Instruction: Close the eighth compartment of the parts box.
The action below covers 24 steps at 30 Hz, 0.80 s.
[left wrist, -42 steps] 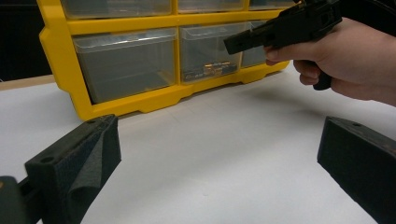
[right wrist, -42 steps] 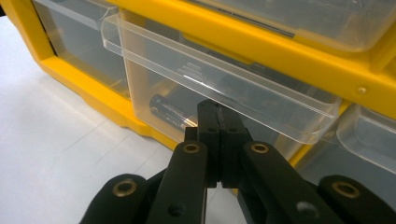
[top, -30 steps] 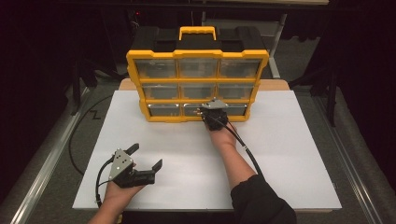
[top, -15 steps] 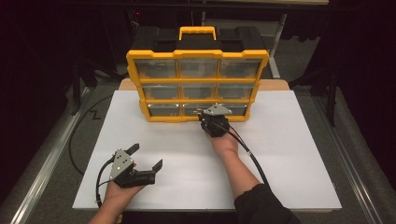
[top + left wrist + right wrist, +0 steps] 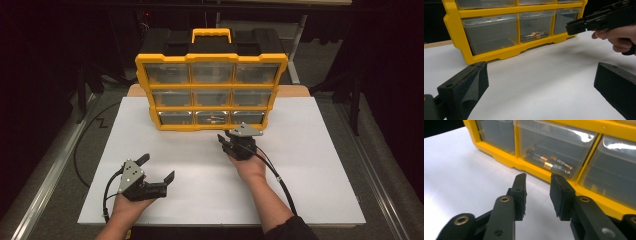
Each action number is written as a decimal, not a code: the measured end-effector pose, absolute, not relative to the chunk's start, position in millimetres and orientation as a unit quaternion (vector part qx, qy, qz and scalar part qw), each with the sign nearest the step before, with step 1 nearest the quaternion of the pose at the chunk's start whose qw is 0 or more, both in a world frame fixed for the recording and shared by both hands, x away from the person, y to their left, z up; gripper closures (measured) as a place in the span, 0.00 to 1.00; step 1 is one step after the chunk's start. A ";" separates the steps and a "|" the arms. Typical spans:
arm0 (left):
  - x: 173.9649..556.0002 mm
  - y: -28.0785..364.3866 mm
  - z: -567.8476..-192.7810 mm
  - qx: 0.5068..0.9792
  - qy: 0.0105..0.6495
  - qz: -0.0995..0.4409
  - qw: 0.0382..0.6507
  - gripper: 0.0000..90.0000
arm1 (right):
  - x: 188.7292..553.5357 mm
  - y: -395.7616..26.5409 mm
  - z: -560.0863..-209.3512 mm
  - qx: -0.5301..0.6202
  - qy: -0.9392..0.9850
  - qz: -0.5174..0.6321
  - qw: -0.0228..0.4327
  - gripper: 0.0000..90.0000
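Right tool (image 5: 537,195) parted, empty, near organizer (image 5: 212,60).

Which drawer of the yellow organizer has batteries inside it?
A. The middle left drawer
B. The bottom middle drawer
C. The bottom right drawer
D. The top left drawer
B: in the right gripper view the batteries lie behind the clear front of the bottom middle drawer of the yellow organizer; the left gripper view shows them in that same middle drawer of the lowest row.
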State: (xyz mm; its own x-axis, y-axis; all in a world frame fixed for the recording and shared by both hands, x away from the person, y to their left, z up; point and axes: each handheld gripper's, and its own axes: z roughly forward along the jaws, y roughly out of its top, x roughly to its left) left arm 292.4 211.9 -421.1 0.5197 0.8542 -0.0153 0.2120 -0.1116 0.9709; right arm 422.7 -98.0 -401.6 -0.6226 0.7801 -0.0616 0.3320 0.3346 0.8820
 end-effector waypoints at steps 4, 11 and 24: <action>292.8 212.4 -421.4 0.684 0.391 0.298 0.540 0.00 | 412.4 -106.6 -403.4 0.357 0.779 0.456 0.239 0.70; 293.6 212.2 -421.7 0.684 0.392 0.300 0.538 0.00 | 390.8 -125.4 -406.5 0.356 0.778 0.463 0.232 0.63; 294.9 213.5 -421.7 0.682 0.396 0.303 0.535 0.00 | 357.2 -172.2 -410.4 0.369 0.771 0.465 0.231 0.44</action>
State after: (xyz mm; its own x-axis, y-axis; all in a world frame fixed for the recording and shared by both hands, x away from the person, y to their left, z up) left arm 294.9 213.5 -421.7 0.5040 0.8637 -0.0102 0.2161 -0.1147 0.9696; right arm 357.2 -172.2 -410.4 -0.6207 0.7839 -0.0128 0.3535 0.2943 0.8879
